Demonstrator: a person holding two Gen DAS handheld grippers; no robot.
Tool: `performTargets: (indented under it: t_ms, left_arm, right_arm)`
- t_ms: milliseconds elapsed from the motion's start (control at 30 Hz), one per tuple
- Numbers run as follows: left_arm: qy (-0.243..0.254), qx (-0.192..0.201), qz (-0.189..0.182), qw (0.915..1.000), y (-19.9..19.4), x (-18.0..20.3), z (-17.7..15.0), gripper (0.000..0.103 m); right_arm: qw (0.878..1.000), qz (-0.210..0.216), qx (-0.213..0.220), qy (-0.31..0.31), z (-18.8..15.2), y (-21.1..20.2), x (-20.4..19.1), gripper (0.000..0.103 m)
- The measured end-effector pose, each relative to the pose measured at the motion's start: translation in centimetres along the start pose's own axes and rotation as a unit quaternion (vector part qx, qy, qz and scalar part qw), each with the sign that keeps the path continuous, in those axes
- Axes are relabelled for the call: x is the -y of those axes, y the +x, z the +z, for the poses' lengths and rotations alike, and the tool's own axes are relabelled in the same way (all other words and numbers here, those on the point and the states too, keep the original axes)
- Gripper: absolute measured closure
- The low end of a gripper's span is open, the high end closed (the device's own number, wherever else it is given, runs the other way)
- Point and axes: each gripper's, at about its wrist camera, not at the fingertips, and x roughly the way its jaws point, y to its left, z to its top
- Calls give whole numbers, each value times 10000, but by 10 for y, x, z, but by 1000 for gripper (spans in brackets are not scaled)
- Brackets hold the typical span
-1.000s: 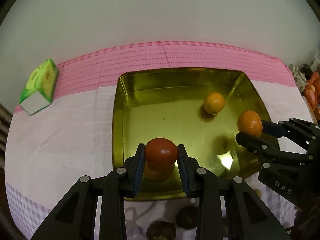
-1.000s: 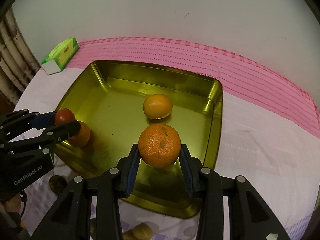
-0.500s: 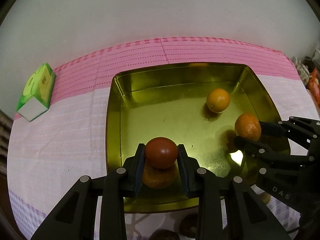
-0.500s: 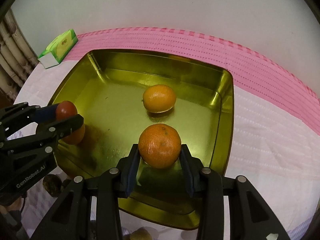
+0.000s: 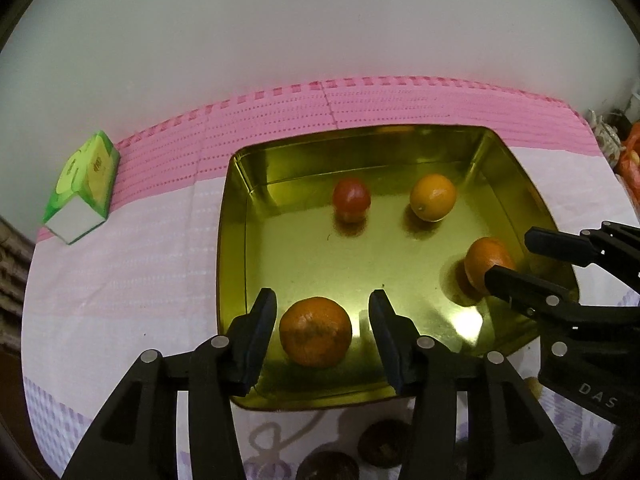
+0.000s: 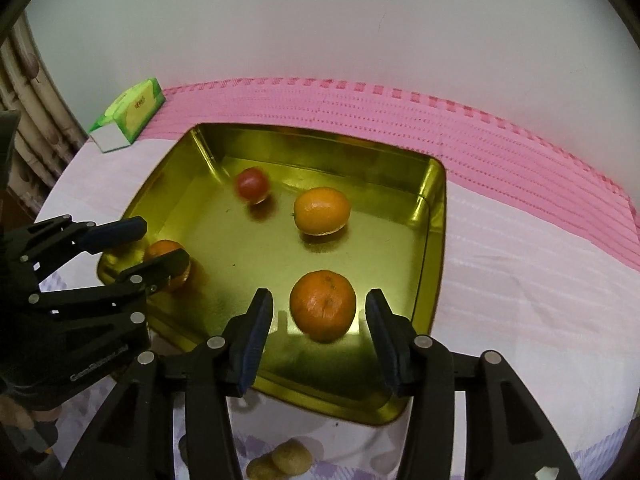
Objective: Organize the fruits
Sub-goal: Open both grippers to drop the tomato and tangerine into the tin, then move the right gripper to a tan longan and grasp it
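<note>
A gold metal tray holds three orange fruits and one red fruit. My left gripper is open around an orange lying near the tray's front edge. The red fruit lies loose toward the tray's back, slightly blurred. My right gripper is open, with an orange on the tray floor between its fingers. A paler orange sits at the back.
A green tissue box lies at the back left on the pink-and-white cloth. Dark round fruits and pale lumpy ones lie on the cloth in front of the tray. A white wall stands behind.
Both grippers opened. The left let go of the red fruit, which now lies at the tray's back. The right let go of its orange, now on the tray floor.
</note>
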Motion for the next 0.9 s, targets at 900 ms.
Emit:
performTargets:
  t_ms: [900]
  left_arm:
    - [-378,-238,103,9989,-55,-10,-142,54]
  right_arm:
    - [9990,76,-229,374,-141,-60,-5,61]
